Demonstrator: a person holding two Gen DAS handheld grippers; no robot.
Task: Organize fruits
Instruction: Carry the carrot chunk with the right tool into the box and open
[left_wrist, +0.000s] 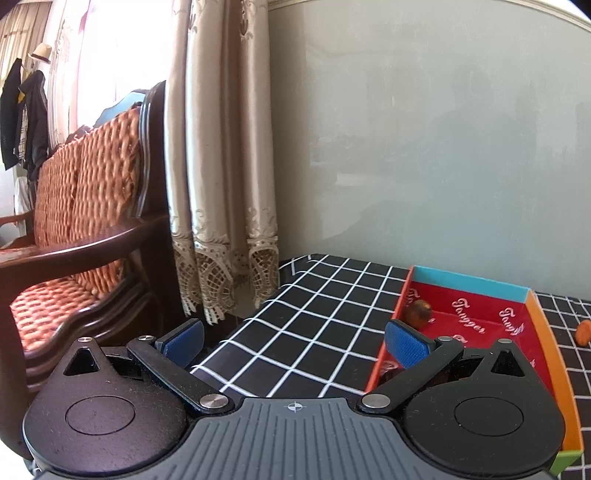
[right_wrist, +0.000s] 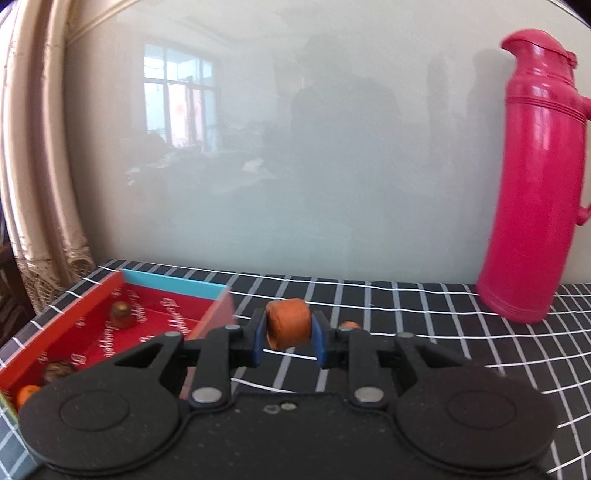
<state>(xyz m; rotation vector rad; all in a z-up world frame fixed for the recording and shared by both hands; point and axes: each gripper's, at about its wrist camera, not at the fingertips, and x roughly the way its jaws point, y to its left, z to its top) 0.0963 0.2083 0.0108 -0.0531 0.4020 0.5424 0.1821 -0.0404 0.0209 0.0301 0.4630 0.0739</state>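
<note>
white script "Tangper" repeated on red tray floor (left_wrist: 476, 314)

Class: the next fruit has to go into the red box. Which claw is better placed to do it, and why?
Right. The right claw is shut on an orange fruit, beside the red box. The left claw is open and empty.

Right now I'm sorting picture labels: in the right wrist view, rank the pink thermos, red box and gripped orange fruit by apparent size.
1. pink thermos
2. red box, partly hidden by the gripper
3. orange fruit, though nearness to the camera enlarges it
</note>
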